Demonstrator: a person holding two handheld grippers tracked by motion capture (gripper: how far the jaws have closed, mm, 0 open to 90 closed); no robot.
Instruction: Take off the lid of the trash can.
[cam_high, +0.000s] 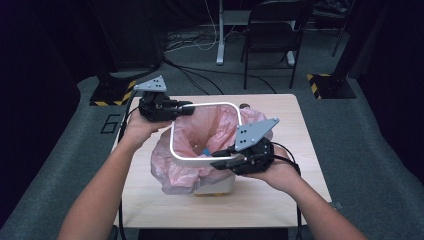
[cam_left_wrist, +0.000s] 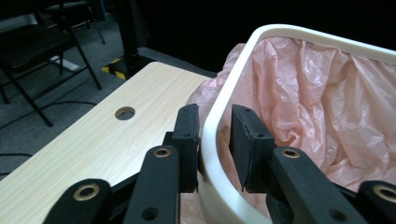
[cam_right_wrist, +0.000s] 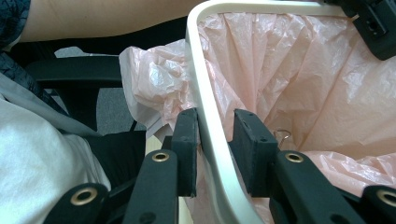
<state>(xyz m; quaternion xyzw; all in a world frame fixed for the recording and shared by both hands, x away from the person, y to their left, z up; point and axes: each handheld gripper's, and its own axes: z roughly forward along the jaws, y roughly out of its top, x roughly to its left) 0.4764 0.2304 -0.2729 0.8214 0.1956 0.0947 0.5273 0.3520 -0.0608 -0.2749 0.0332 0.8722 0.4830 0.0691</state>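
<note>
A white rounded-square ring (cam_high: 172, 140) hangs over a white bin (cam_high: 217, 187) lined with a pink plastic bag (cam_high: 175, 170) whose edge spills outward. My left gripper (cam_high: 189, 107) is shut on the ring's far left corner; in the left gripper view the jaws (cam_left_wrist: 215, 116) pinch the ring (cam_left_wrist: 322, 39) from both sides, with the bag (cam_left_wrist: 327, 102) inside it. My right gripper (cam_high: 217, 162) is shut on the ring's near right side, seen close in the right gripper view (cam_right_wrist: 215, 119) on the ring (cam_right_wrist: 201, 70). A small blue item (cam_high: 205, 150) lies inside the bag.
The bin stands mid-table on a light wooden table (cam_high: 280, 200) that has a round cable hole (cam_high: 244, 105) at its far edge. Beyond the table are a black folding chair (cam_high: 275, 30), floor cables and yellow-black striped stand bases (cam_high: 325, 85).
</note>
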